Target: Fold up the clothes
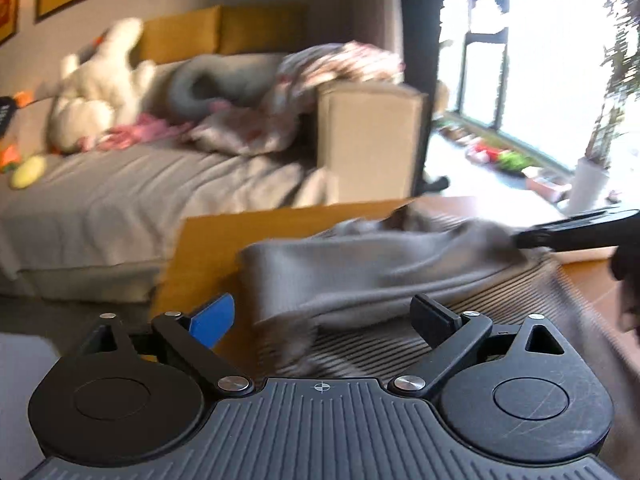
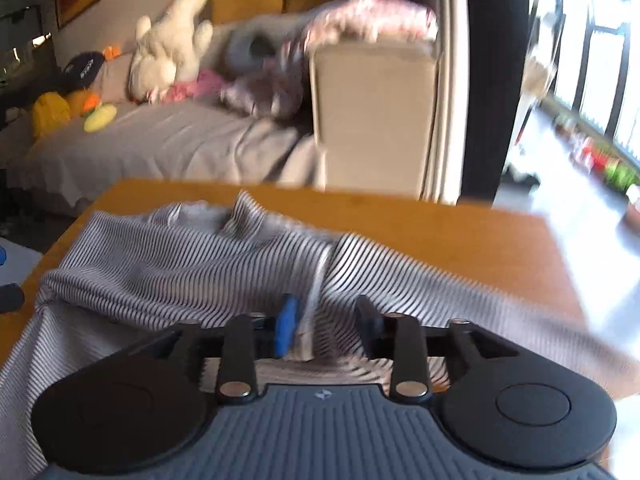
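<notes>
Sofa [image 1: 132,196] fills the background beyond both hand-held grippers, grey cover on it, a white plush toy [image 2: 172,44] slumped against the mustard back cushions [image 1: 224,28], a crumpled floral blanket [image 1: 320,76] draped over the armrest. No readable writing anywhere: a dark object at the sofa's far end carries pale lettering, too blurred to make out, and each gripper body shows only a small emblem.

Down to the worktop [image 2: 440,232], orange-brown wood, directly ahead of both tools. The striped garment [image 2: 180,264] sprawls across it, fine grey-and-white stripes, plain grey inside showing where it is turned over. Its long axis runs crosswise to the right hand-held gripper's pointing line, from the near left edge of the worktop, where it hangs over, out to the right. A folded bulge sits ahead of the left hand-held gripper [image 1: 328,316].

That left tool stands spread wide, blue pad on 1 side, black on the other, cloth lying below the gap, not pinched.

Right hand-held gripper [image 2: 326,328]: jaws partly apart, a pale seam edge of the garment between them against the blue pad, the black one off the cloth.
</notes>
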